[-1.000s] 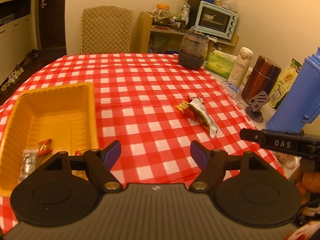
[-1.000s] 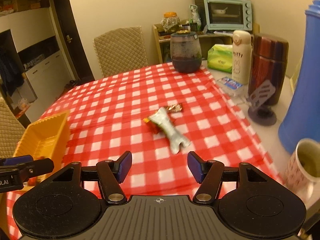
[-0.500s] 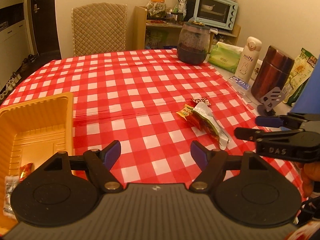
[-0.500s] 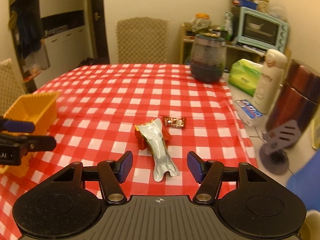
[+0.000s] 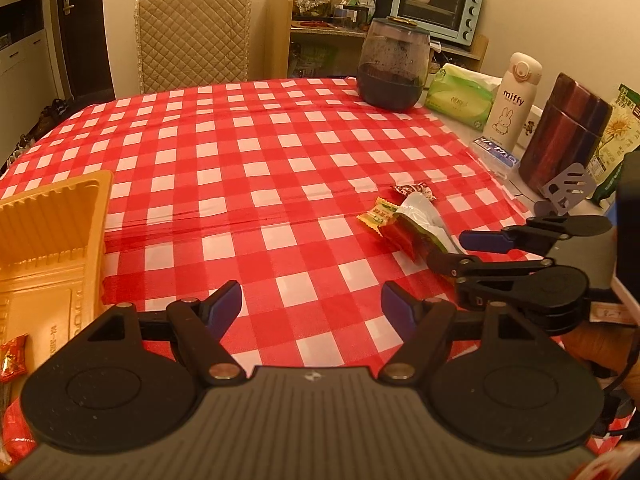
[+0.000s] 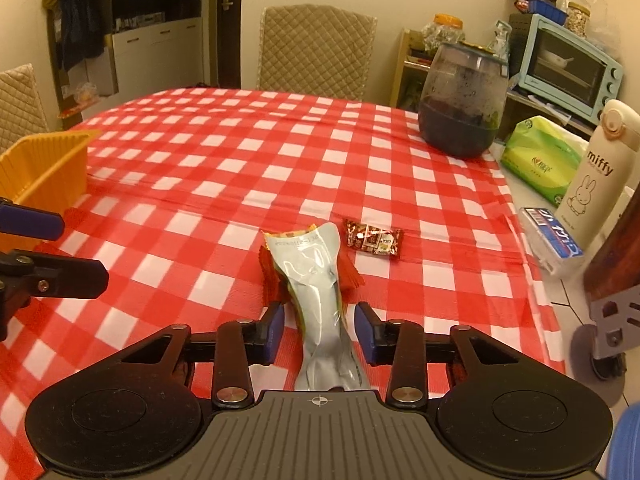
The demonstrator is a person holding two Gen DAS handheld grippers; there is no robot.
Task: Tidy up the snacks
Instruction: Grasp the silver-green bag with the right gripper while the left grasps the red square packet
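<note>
The right gripper [image 6: 319,326] has its jaws parted around the silver snack pouch [image 6: 316,280], pads not touching it. The left gripper [image 5: 312,306] hangs wide, holding nothing; the yellow tray [image 5: 60,240] sits to its left.

The right gripper [image 6: 319,326] advanced low to the silver snack pouch [image 6: 316,280], its fingers narrowing around it at lower centre.

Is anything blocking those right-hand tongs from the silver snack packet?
Nothing visible does. The right tongs are open, with the silver snack packet already lying between the two fingers on the checked tablecloth. The small brown candy sits apart, beyond the packet.
</note>
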